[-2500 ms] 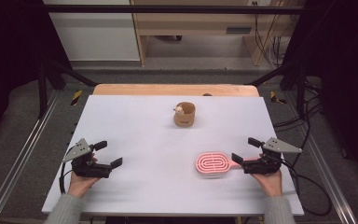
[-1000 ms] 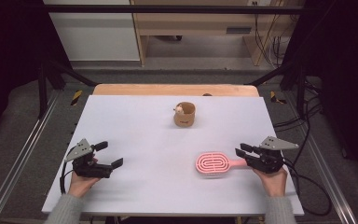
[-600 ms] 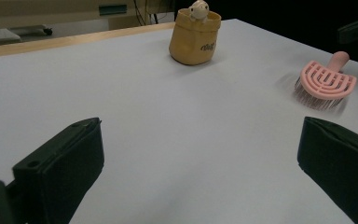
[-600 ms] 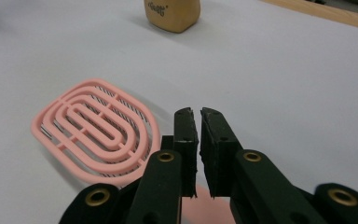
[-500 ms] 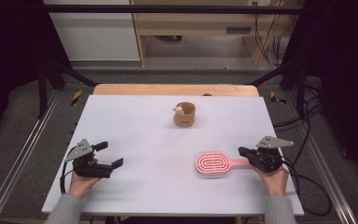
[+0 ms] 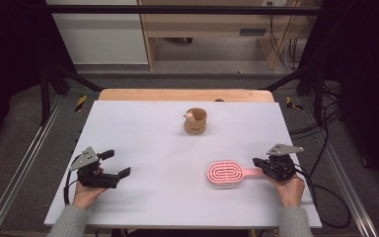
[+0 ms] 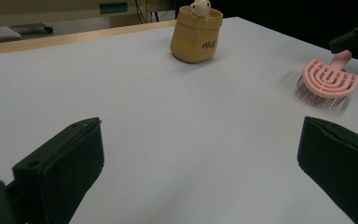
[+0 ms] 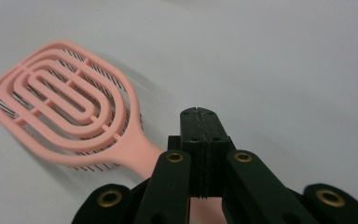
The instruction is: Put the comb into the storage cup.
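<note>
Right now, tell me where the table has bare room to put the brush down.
The widest bare patch lies between the left gripper and the pink brush. The strip between the tan pouch and the brush is free too, as are both far corners of the white table. It is tightest around the right gripper, shut at the brush handle.

Open white table (image 6: 148, 153) between the hands; only the brown cup (image 6: 196, 121) stands mid-far.

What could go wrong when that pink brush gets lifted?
The right gripper is shut at the far end of the pink brush handle, and its jaws seem to meet each other, so the grip may be thin or missing. Lifted from there, the brush head could droop, twist or slip out.
</note>
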Demonstrator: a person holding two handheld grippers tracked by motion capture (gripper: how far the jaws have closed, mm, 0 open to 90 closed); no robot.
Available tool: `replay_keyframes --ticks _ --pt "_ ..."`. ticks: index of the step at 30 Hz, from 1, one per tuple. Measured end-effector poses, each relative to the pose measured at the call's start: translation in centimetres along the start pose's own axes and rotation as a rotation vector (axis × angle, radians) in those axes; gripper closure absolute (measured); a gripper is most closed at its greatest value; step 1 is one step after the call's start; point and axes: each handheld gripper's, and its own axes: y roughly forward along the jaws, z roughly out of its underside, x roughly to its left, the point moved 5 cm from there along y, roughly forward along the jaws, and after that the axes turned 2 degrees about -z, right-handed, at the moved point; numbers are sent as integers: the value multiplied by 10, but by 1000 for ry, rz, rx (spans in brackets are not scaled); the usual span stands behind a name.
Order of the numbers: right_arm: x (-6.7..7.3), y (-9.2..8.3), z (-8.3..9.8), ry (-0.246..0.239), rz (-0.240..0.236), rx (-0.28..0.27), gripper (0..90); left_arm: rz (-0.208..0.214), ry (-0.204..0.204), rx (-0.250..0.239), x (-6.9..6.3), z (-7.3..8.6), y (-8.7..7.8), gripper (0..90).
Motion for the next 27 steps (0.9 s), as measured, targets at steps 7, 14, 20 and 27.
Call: replay_keyframes --ticks 7,14,20,27 --pt "-1 5 4 -6 12 48 900 -4 -1 -2 1 0 0 4" --pt "-2 7 7 -1 15 87 900 -6 -3 -5 1 0 -1 4" --pt "-1 7 8 0 14 92 900 -7 -1 -2 1 1 0 4" --pt "-2 7 10 0 24 106 900 -8 -1 -5 1 0 0 4"
